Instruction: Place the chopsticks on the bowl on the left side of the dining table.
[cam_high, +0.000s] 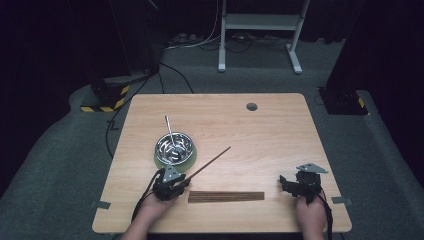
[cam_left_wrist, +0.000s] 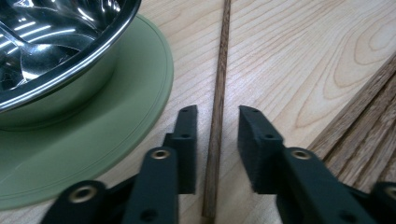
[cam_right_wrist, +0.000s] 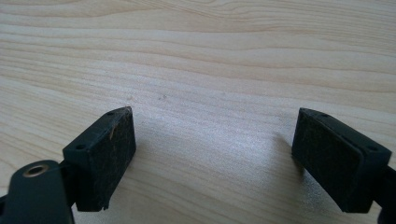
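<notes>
Wood of a light colour makes the table (cam_high: 260, 130), and two hands come in from its near edge, each one with a gripper. The left gripper (cam_high: 181, 184) sits at about 7 o'clock from the table centre. Its jaws stand apart, one on each side of a thin dark stick (cam_high: 210, 162). In the left gripper view (cam_left_wrist: 216, 135) there is a clear gap between the stick (cam_left_wrist: 218, 93) and each pad, so the tool is released around it and does not squeeze it. The stick lies flat on the wood and runs from the jaws toward 2 o'clock, ending near the middle of the table.

Just at 11 o'clock from this gripper stands a shiny metal bowl (cam_high: 174, 145) on a green saucer (cam_high: 162, 163). A metal spoon (cam_high: 170, 131) leans inside the bowl, with its handle pointing toward 12 o'clock and passing over the far rim. In the left gripper view the saucer (cam_left_wrist: 140, 93) is just beside the stick but apart from it, and the bowl (cam_left_wrist: 70, 70) stands on it.

A flat row of dark sticks (cam_high: 226, 196) lies at 6 o'clock from the table centre, parallel to the near edge, between the two grippers.

The right gripper (cam_high: 285, 184) is at about 5 o'clock, well apart from the row. In the right gripper view its jaws (cam_right_wrist: 212, 154) are spread wide over bare wood and grasp nothing. A small round grey hole (cam_high: 251, 106) is near the far edge, at about 12 o'clock.
</notes>
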